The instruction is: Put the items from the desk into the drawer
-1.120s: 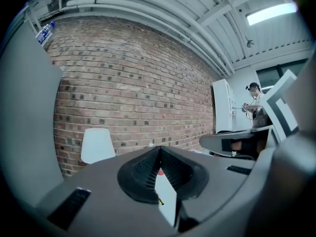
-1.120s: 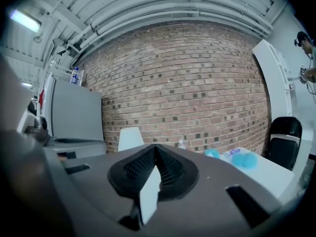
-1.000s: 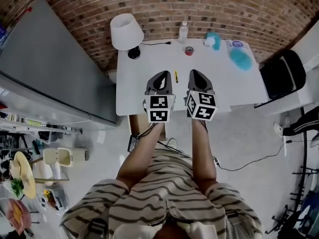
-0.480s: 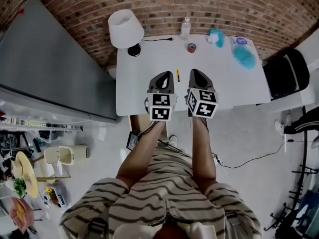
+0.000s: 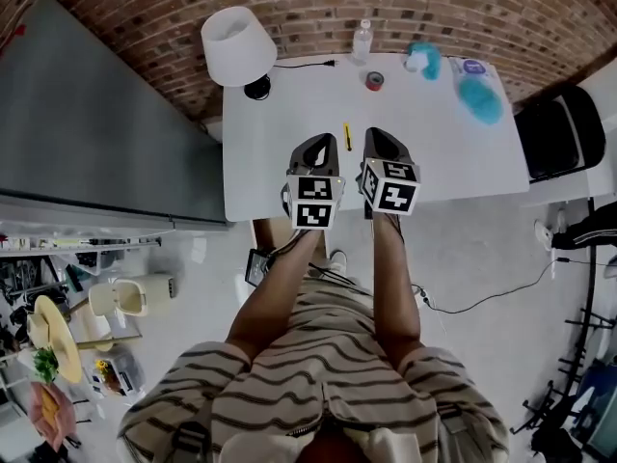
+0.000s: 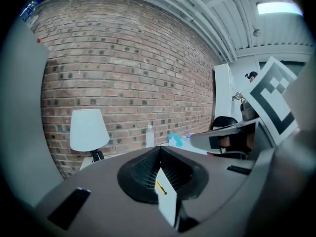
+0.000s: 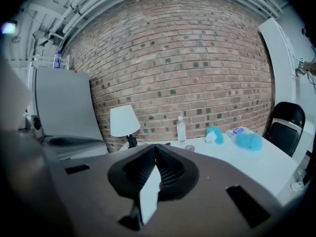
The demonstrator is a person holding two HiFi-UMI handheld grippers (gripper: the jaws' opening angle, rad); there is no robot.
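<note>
Yellow pen (image 5: 347, 136) lies on the white desk (image 5: 270, 152), upper centre of the head view, in the gap between the two gripper tips and touching neither; in the left gripper view the same pen (image 6: 160, 187) shows as a short yellow stroke in the narrow slit below the closed tips. Left gripper (image 5: 321, 140) hangs over the desk's near edge, centre of the frame; its own view shows the left gripper (image 6: 159, 148) with jaws pressed together at the tips and nothing between them. Right gripper (image 5: 374, 134) is just beside it on the right; the right gripper (image 7: 156, 146) is likewise clenched on nothing, only bare desk showing through its slit.

Other desk items stand along the far edge, against the brick wall (image 5: 405, 8), well apart from both grippers: a white lamp (image 5: 234, 46) at the upper left corner of the desk; a clear bottle (image 5: 362, 39) upright near the middle; a roll of tape (image 5: 375, 81) just in front of the bottle; a small teal object (image 5: 425, 59) and a larger teal fluffy object (image 5: 480, 100) toward the upper right; a white packet with a purple label (image 5: 471, 67) between the two teal objects.

A black chair (image 5: 554, 138) stands off the desk's right end; a grey cabinet (image 5: 87, 133) fills the left of the frame. The person's forearms and a striped shirt (image 5: 318, 384) occupy the lower centre.
</note>
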